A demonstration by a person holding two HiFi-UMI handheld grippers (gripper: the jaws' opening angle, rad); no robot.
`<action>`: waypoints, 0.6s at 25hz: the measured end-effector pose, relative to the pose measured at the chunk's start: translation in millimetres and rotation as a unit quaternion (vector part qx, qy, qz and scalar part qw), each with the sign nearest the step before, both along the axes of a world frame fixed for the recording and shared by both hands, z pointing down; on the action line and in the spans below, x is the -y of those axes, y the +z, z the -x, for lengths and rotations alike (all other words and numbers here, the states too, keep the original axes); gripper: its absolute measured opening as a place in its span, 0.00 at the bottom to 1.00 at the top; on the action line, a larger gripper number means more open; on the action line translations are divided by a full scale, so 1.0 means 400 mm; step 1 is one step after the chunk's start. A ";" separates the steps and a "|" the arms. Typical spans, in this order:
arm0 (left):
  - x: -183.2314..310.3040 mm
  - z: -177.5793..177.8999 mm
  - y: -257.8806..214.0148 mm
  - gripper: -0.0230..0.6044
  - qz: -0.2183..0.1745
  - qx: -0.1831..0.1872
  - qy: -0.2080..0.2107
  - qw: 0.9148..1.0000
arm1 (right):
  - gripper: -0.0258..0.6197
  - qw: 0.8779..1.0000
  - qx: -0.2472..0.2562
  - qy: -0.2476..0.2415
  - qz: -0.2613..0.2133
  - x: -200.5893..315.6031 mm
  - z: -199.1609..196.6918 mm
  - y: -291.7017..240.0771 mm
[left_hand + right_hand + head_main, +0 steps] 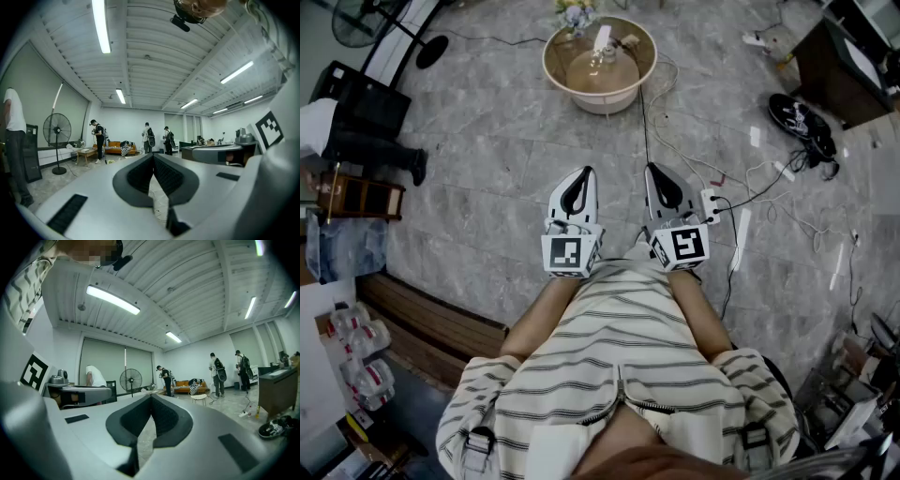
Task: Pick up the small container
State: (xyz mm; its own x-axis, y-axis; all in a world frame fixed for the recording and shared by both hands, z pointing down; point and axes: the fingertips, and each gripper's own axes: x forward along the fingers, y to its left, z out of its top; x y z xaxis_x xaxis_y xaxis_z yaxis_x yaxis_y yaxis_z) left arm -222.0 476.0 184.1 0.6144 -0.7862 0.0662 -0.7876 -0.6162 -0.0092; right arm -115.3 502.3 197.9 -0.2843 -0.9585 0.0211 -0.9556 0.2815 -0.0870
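**Both grippers shut and idle, container well out of reach**

Nearest the lens is the person's cream and dark striped zip shirt [619,356], filling six o'clock of the head view. The small container [602,39] is hard to pick out. My best guess is the pale upright item on the round tan-rimmed table [551,52] at twelve o'clock, beside a little bunch of flowers [575,14] and another small object that I cannot identify. Between that table and the person lies grey stone-patterned floor [487,141], with black and white cables [750,187] trailing from one to three o'clock.

The left gripper [584,172] and the right gripper [652,169] sit side by side just ahead of the shirt and point level. Each gripper view shows the jaws pressed together at the tips with nothing between them.

The risks as I judge them:
- Jaws left together on arrival would shove the container over instead of straddling it.
- The crowded tabletop invites taking the wrong item or brushing the flowers.
- The loose cables along the right could catch a foot on the walk forward.
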 end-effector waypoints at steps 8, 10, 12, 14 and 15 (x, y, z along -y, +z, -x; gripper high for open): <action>0.011 -0.039 0.019 0.03 0.000 -0.003 -0.002 1.000 | 0.04 1.000 0.017 -0.002 -0.005 0.021 -0.046 -0.002; 0.015 -0.059 0.023 0.03 0.002 -0.003 -0.004 1.000 | 0.04 1.000 0.019 -0.004 -0.011 0.028 -0.068 -0.006; 0.021 -0.083 0.028 0.03 0.001 -0.001 -0.005 1.000 | 0.04 1.000 0.019 -0.006 -0.013 0.036 -0.091 -0.005; 0.027 -0.108 0.029 0.03 0.000 0.001 -0.004 1.000 | 0.04 1.000 0.023 -0.010 -0.012 0.045 -0.113 0.001; 0.029 -0.120 0.029 0.03 -0.002 0.003 -0.003 1.000 | 0.04 1.000 0.026 -0.013 -0.010 0.050 -0.123 0.003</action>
